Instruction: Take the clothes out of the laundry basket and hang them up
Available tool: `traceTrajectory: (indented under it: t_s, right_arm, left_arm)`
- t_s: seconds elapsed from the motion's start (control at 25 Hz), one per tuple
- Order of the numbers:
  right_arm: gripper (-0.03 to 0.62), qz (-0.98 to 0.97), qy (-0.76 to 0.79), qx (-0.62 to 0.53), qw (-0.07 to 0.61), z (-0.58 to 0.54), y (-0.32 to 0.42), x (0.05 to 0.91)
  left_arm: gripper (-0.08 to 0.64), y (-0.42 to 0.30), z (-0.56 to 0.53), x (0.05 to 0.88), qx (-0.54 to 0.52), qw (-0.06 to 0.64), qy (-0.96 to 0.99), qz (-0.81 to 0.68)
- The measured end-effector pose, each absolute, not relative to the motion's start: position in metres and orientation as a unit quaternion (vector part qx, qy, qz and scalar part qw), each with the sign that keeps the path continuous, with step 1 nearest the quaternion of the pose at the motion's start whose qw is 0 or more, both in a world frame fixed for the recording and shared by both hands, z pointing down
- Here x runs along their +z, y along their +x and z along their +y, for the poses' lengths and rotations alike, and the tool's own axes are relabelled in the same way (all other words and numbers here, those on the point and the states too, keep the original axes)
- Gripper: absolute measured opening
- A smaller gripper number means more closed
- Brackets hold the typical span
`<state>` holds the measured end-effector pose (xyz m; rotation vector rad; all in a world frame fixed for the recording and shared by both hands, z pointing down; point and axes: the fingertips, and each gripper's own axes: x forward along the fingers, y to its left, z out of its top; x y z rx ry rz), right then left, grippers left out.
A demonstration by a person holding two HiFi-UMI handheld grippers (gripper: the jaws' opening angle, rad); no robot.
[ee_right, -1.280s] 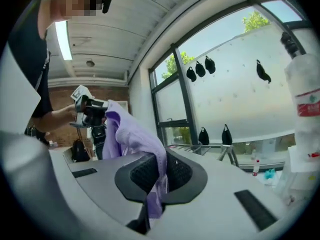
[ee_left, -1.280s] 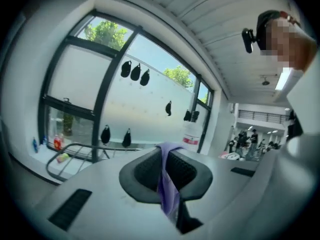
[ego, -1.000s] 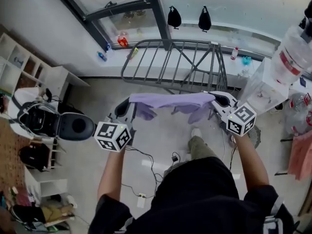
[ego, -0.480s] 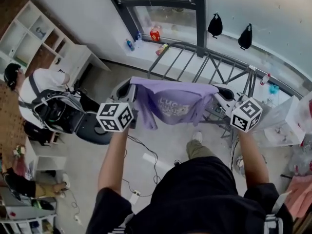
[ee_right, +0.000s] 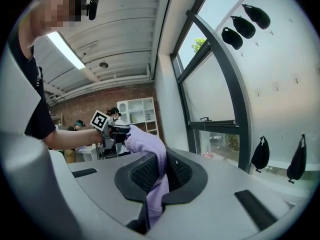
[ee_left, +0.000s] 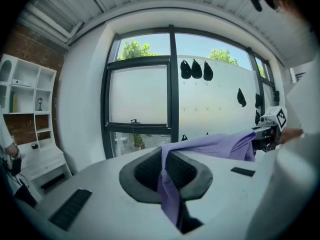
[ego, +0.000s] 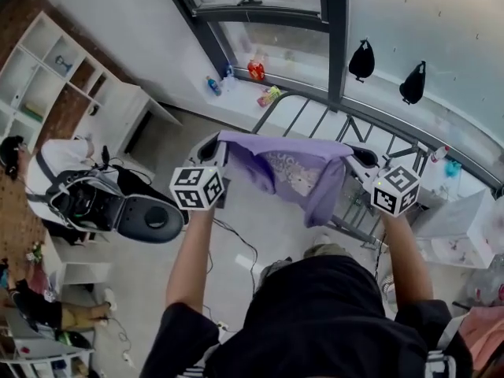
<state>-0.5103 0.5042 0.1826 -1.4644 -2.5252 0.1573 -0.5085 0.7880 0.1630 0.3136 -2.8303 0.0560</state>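
A lilac T-shirt (ego: 291, 172) with a faint print hangs stretched between my two grippers, held up in front of the window. My left gripper (ego: 211, 153) is shut on its left top corner; in the left gripper view the cloth (ee_left: 170, 189) runs out of the closed jaws toward the other gripper (ee_left: 267, 129). My right gripper (ego: 358, 157) is shut on the right top corner, and the lilac cloth (ee_right: 155, 174) shows pinched in its jaws. The grey metal drying rack (ego: 370, 136) stands just beyond and below the shirt. No laundry basket is in view.
Two black pouches (ego: 361, 60) hang on the window wall. Bottles and small items (ego: 256, 70) line the sill. White shelving (ego: 55, 69) stands at the left, with a seated person (ego: 55, 168) and a round black stool (ego: 150, 219) near it. Cables (ego: 232, 246) lie on the floor.
The shirt has been lifted and spread wider between the grippers, and it now hangs over the rack's near end. The view has swung left toward the shelving.
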Motion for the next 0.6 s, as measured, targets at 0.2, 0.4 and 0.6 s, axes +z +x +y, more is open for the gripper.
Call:
traceTrajectory:
  t_s: [0.2, 0.4, 0.6]
  right_arm:
    - [0.005, -0.870, -0.471, 0.068, 0.130, 0.508, -0.574, 0.202]
    - [0.005, -0.888, -0.425, 0.037, 0.173, 0.501, -0.611, 0.241]
    - [0.005, -0.906, -0.354, 0.016, 0.232, 0.494, -0.669, 0.285]
  left_arm:
    - [0.015, -0.591, 0.792, 0.180, 0.037, 0.165, 0.118, -0.979]
    - [0.015, -0.650, 0.783, 0.219, 0.031, 0.193, 0.155, -0.968]
    - [0.017, -0.735, 0.772, 0.274, 0.032, 0.241, 0.214, -0.946]
